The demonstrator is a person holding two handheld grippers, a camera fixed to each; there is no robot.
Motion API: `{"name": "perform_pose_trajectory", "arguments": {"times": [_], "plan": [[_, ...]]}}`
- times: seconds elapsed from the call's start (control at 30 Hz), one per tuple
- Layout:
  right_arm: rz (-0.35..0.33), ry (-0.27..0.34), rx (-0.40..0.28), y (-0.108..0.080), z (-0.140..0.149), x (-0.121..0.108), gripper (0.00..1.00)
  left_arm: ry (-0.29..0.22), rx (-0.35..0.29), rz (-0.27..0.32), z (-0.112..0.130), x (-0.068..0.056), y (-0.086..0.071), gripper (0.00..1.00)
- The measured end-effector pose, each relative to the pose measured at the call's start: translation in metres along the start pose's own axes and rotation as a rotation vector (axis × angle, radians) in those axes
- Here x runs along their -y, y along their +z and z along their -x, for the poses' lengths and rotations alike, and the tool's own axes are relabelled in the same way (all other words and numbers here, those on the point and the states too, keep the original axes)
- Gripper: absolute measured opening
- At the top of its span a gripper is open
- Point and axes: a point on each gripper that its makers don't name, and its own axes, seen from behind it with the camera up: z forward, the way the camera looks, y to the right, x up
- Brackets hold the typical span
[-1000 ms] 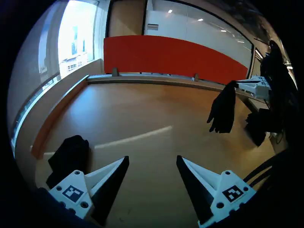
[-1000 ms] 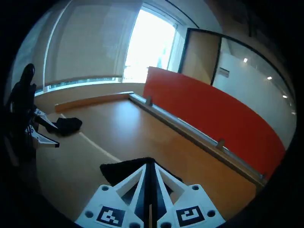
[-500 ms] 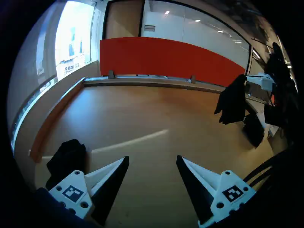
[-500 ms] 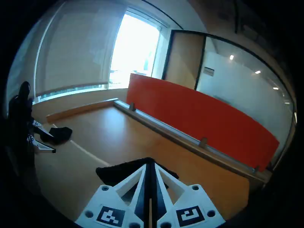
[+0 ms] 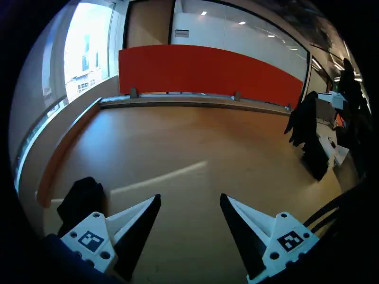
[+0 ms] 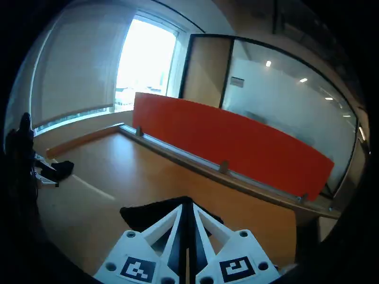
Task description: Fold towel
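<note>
Right gripper (image 6: 187, 203) is clamping tight on black towel (image 6: 142, 215), letting it hang straight, likely for folding. Left gripper (image 5: 189, 196) is gaping wide, empty, with dark cloth (image 5: 83, 196) lying at 8 o'clock.

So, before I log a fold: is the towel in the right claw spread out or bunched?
Bunched. The towel hangs limp and crumpled from the shut right claw, with no flat, spread part showing.

Two black cloth towels (image 5: 83, 201) (image 5: 302, 124), two white plastic two-finger grippers (image 5: 189, 196) (image 6: 188, 204), one light-brown wooden tabletop (image 5: 189, 137), one long orange-red partition panel (image 5: 208, 68), one bright daylit window (image 5: 90, 57).
</note>
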Motion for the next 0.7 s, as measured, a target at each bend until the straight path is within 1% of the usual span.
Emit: {"name": "perform_pose_trajectory", "arguments": {"times": [0.17, 0.37, 0.7], "plan": [[0.034, 0.017, 0.015, -0.008, 0.009, -0.032, 0.02, 0.011, 0.005, 0.002, -0.003, -0.005, 0.003, 0.92], [0.068, 0.03, 0.029, -0.014, 0.017, -0.067, 0.02, 0.012, 0.009, 0.002, -0.007, -0.011, 0.007, 0.92], [0.106, 0.034, 0.061, -0.022, 0.035, -0.116, 0.02, 0.025, 0.019, -0.003, -0.012, -0.022, 0.015, 0.92]]}}
